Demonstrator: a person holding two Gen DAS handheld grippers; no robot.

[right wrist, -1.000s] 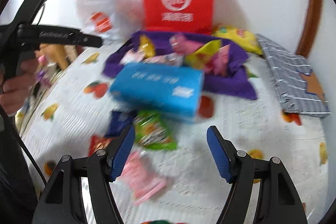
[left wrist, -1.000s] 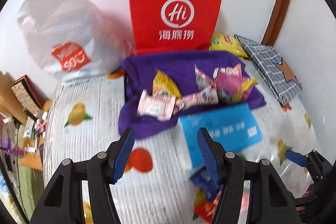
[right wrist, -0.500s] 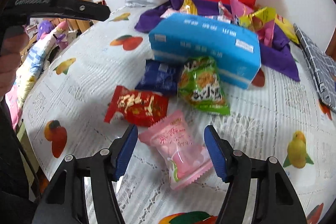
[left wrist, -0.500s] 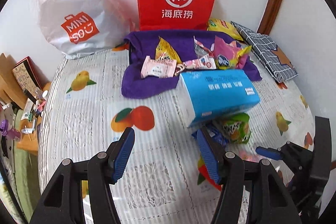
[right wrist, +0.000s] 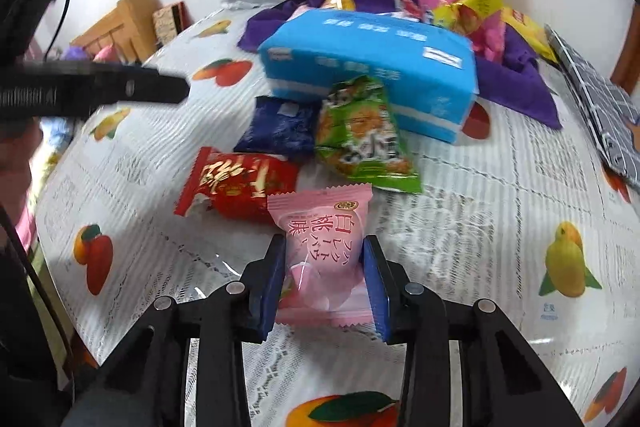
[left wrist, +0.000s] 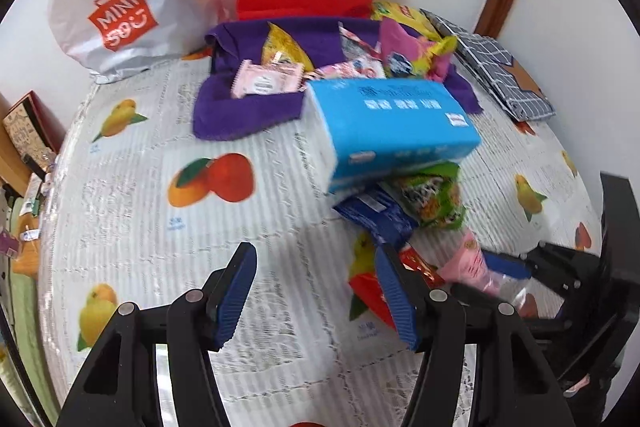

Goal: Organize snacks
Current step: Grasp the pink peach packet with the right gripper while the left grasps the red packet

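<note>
Right gripper (right wrist: 325, 283) jaws just closed onto the pink snack packet (right wrist: 320, 247), pads pinching its sides; it still lies on the fruit-print tablecloth (right wrist: 500, 227) beside the red packet (right wrist: 236, 183). Left gripper (left wrist: 316, 291) hangs open, empty. Grasp looks made, lift is next, probably toward the purple cloth (left wrist: 248, 115) pile.

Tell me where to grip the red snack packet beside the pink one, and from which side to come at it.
Grip the red packet across its puffy middle, pads on its two long edges, coming down from above on its open left end. It lies flat on the tablecloth; its right end is tucked under the pink packet, which the right gripper has just been closing on, so that end is probably blocked.
</note>
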